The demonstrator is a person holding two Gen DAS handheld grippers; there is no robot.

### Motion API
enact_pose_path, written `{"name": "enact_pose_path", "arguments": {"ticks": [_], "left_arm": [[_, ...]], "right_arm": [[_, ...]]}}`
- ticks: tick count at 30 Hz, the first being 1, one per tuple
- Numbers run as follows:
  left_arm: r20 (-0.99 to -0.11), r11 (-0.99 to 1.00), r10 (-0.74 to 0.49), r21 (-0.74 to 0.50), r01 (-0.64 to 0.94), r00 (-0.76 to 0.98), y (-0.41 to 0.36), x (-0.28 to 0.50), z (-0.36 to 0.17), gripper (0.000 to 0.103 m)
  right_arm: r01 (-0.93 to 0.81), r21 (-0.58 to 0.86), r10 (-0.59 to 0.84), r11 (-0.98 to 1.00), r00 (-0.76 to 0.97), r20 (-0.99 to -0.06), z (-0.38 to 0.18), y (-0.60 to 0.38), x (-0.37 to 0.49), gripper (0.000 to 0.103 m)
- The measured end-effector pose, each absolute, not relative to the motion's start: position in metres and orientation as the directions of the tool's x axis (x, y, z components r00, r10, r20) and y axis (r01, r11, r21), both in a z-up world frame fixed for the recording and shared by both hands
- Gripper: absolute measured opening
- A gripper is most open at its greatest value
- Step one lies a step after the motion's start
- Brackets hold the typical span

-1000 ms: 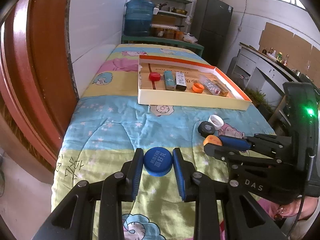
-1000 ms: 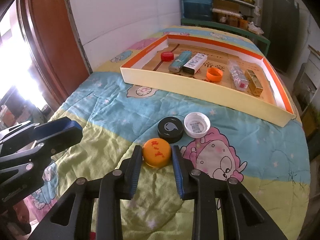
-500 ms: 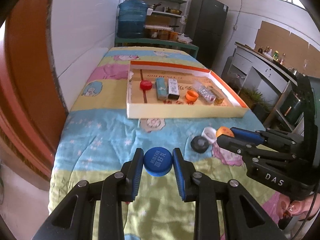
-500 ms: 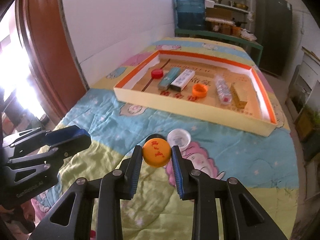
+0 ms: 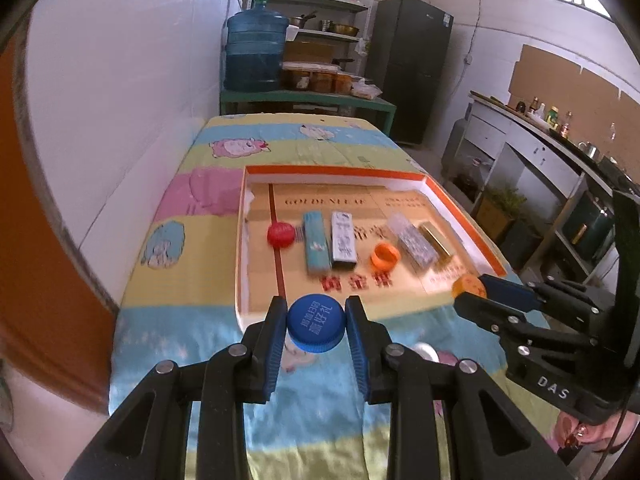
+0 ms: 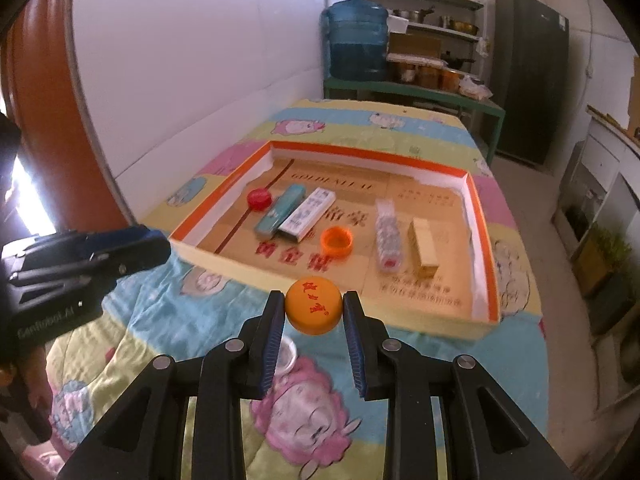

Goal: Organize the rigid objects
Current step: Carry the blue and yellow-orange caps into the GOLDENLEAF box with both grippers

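Between the left gripper's [image 5: 316,328] pads, above the box's [image 5: 240,280] near wall: blue ribbed cap [image 5: 316,327], white Chinese lettering. Between the right gripper's [image 6: 313,312] pads: orange cap [image 6: 314,306], red characters. On box floor, "GOLDENLEAF".

left claw [image 5: 316,326]: clamped, raised | right claw [image 6: 313,307]: clamped, raised

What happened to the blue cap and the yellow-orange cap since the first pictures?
Both were lifted off the blanket and carried toward the tray. The left gripper stays clamped on the blue cap, the right gripper on the yellow-orange cap; each now hangs near the tray's front wall. Nothing was let go. The white cap stayed on the blanket, and the things in the tray did not move.
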State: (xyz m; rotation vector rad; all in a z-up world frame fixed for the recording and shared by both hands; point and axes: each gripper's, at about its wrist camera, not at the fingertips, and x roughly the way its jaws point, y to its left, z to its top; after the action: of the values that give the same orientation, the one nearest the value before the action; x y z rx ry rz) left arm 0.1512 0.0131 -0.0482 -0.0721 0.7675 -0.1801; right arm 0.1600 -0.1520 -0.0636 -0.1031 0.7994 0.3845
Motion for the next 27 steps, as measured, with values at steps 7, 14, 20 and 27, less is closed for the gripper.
{"name": "enact_pose_path", "arguments": {"ticks": [7, 14, 20, 27], "left_arm": [[-0.693, 0.987, -0.16, -0.106, 0.12, 0.703, 0.012, 0.184, -0.048, 0.03], [-0.722, 0.991, -0.13, -0.08, 0.106, 0.68, 0.011, 0.21, -0.06, 0.03], [-0.752, 0.993, -0.114, -0.073, 0.089, 0.65, 0.013, 0.23, -0.076, 0.03], [-0.766, 0.994, -0.106, -0.073, 0.078, 0.635, 0.014, 0.247, -0.088, 0.03]], "right_arm": [[-0.378, 0.064, 0.305, 0.924, 0.625, -0.719, -0.065, -0.151, 0.191, 0.03], [-0.374, 0.074, 0.303, 0.924, 0.6, -0.741, -0.074, -0.147, 0.215, 0.03], [-0.366, 0.091, 0.301, 0.926, 0.572, -0.763, -0.086, -0.15, 0.228, 0.03], [-0.361, 0.096, 0.294, 0.927, 0.546, -0.785, -0.097, -0.151, 0.239, 0.03]]}}
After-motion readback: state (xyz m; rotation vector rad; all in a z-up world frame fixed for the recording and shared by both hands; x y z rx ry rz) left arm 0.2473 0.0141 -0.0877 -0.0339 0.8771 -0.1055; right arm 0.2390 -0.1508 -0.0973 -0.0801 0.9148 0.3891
